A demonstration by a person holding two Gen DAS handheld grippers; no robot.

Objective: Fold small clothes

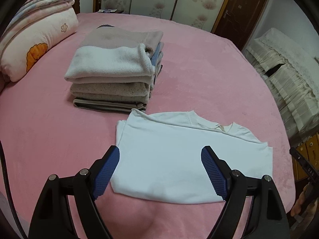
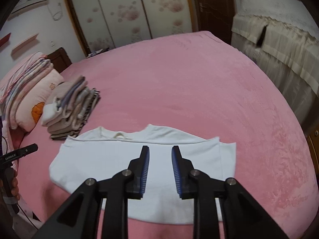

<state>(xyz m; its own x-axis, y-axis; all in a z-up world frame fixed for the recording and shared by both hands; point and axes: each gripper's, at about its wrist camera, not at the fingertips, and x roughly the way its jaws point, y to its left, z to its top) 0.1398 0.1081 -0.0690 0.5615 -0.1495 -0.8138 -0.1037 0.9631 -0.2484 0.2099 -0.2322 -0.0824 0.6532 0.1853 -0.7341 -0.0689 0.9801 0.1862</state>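
Note:
A white shirt lies partly folded on the pink bed cover, sleeves tucked in and collar toward the far side. It also shows in the right wrist view. My left gripper is wide open and empty, held just above the shirt's near left part. My right gripper is open with a narrower gap and empty, above the shirt's middle. A stack of folded clothes stands behind the shirt to the left, also seen in the right wrist view.
Folded pink quilts and a pillow lie at the bed's left end. A cloth-covered piece of furniture stands beyond the bed's right edge. Wardrobe doors and a brown door are behind. The pink bed cover stretches out behind the shirt.

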